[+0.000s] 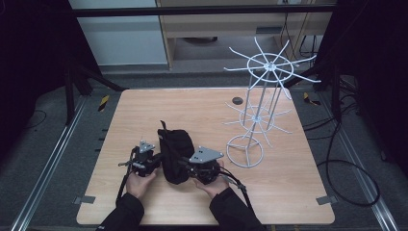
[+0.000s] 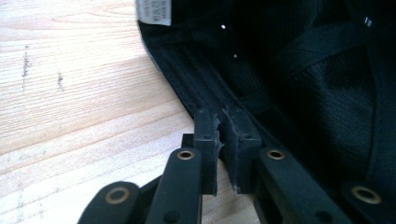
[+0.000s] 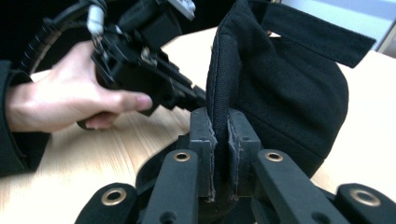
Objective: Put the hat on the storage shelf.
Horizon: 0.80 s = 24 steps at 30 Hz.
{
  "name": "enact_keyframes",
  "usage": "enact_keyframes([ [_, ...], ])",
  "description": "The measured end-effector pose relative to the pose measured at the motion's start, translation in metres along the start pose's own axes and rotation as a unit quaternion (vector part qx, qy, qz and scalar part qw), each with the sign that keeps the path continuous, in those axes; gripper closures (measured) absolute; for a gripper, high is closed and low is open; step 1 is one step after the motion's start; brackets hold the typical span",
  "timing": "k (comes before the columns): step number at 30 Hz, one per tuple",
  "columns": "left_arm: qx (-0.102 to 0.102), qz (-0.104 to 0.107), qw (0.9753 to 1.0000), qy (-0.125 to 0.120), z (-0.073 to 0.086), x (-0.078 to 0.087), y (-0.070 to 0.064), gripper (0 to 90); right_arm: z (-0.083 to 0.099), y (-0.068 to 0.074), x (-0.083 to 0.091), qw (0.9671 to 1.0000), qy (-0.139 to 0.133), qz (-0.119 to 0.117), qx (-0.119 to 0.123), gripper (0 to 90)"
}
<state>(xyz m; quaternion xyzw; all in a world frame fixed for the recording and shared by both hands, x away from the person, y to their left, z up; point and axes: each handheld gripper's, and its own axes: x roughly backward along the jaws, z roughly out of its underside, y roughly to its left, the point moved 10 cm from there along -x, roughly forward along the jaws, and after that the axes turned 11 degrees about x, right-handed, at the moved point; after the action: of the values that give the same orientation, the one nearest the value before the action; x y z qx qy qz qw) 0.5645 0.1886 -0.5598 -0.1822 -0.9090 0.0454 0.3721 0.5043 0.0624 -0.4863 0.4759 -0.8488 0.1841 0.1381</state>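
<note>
Black cap [image 1: 175, 153] sits on the wooden table [image 1: 288, 192] in the high view, toward the near edge and a little left of the middle, between the two grippers. The left gripper [image 1: 153, 161] meets the cap's left side and the right gripper [image 1: 190, 163] meets its right side, each held by one of the person's hands, with dark sleeves coming in over the near edge. A white wire rack [image 1: 255, 113] stands upright toward the far right corner, well apart from the cap, its round base on the tabletop. A small dark disc [image 1: 236, 100] lies near the far edge, just left of the rack.

In the left gripper view, the left gripper [image 2: 224, 140] has its jaws closed together on the stitched rim of the cap [image 2: 303, 79], the fabric edge pinched between the pads. A white label [image 2: 154, 10] shows on the cap at the top of the view. Bare table [image 2: 70, 93] lies to the left of the jaws.

In the right gripper view, the right gripper [image 3: 220, 135] is clamped on an upright fold of the cap [image 3: 289, 88], with the cloth rising from between the pads. A black strap [image 3: 317, 32] sticks out at the cap's top. Beyond, the person's hand [image 3: 70, 98] holds the left gripper [image 3: 196, 95], whose tips reach the cap's far side.
</note>
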Motion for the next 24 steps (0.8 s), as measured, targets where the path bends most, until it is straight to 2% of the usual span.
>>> enact_keyframes([
  [1, 0.007, 0.007, 1.0, -0.001, -0.001, 0.001, 0.0, 81.8, 0.001, -0.001, 0.0, 1.0, 0.002, 0.004, 0.003, 83.0],
  [5, 0.009, 0.021, 0.9997, -0.002, -0.002, 0.003, -0.002, 78.4, 0.003, -0.004, 0.001, 0.9999, 0.005, 0.01, 0.0, 83.2],
  [9, 0.017, 0.036, 0.9992, -0.01, -0.005, 0.009, -0.006, 74.1, 0.003, -0.006, 0.002, 0.9998, 0.008, 0.02, 0.006, 83.5],
  [13, 0.035, 0.058, 0.9974, -0.027, -0.011, 0.026, -0.008, 68.9, 0.005, -0.01, 0.004, 0.9994, 0.013, 0.032, 0.004, 83.6],
  [14, 0.035, 0.058, 0.9974, -0.027, -0.011, 0.026, -0.008, 67.3, 0.005, -0.01, 0.004, 0.9994, 0.013, 0.032, 0.004, 83.6],
  [15, 0.039, 0.062, 0.9966, -0.037, -0.015, 0.034, -0.008, 67.3, 0.005, -0.011, 0.004, 0.9993, 0.013, 0.034, 0.003, 83.7],
  [17, 0.041, 0.062, 0.9956, -0.057, -0.022, 0.048, -0.004, 61.9, 0.005, -0.014, 0.006, 0.999, 0.015, 0.041, 0.001, 83.7],
  [20, 0.041, 0.048, 0.9944, -0.085, -0.034, 0.06, 0.001, 57.7, 0.005, -0.015, 0.006, 0.999, 0.016, 0.043, 0.001, 83.8],
  [24, 0.036, 0.031, 0.994, -0.098, -0.046, 0.067, 0.009, 50.8, 0.005, -0.015, 0.006, 0.9989, 0.015, 0.044, 0.002, 83.8],
])
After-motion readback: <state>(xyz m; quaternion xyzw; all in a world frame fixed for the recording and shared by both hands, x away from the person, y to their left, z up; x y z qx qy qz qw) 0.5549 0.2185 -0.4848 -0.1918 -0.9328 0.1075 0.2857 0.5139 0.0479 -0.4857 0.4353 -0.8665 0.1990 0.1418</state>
